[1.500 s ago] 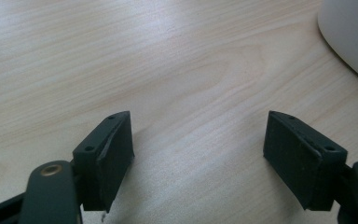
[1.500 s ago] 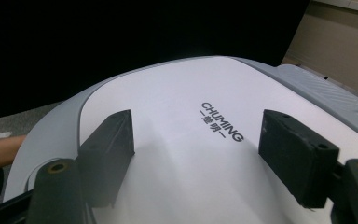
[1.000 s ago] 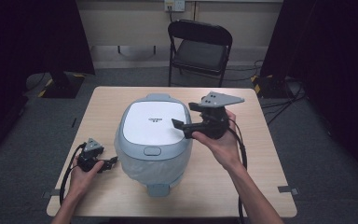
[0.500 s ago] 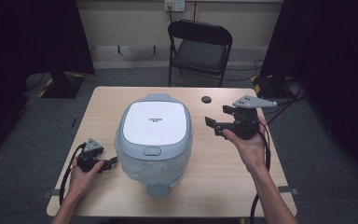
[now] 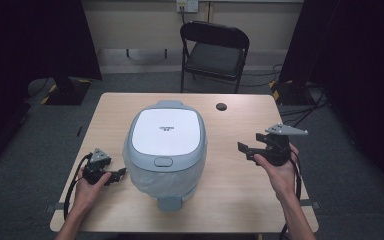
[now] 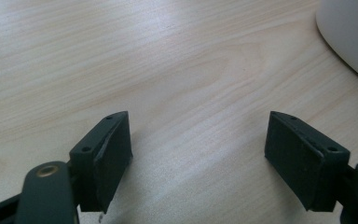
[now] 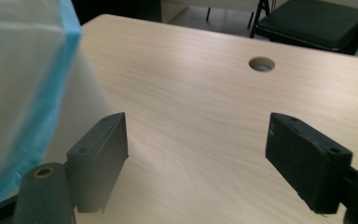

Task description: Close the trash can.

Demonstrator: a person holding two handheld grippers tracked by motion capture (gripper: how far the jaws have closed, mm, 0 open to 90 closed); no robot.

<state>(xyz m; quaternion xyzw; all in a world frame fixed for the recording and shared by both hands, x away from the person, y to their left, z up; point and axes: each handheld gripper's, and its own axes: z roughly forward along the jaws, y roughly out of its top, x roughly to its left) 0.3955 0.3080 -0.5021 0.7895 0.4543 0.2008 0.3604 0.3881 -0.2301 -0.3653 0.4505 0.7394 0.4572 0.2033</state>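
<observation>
Presently: rice cooker (image 5: 166,145) closed on surface (image 5: 240,200); left claw (image 5: 111,176) and right claw (image 5: 245,149) wide, empty; approach probably next.

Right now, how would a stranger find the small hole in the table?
Start at the wooden table and its big white cooker. Look past the cooker toward the black chair: the hole is there, right of the lid, the only dark round spot in the wood.
</observation>
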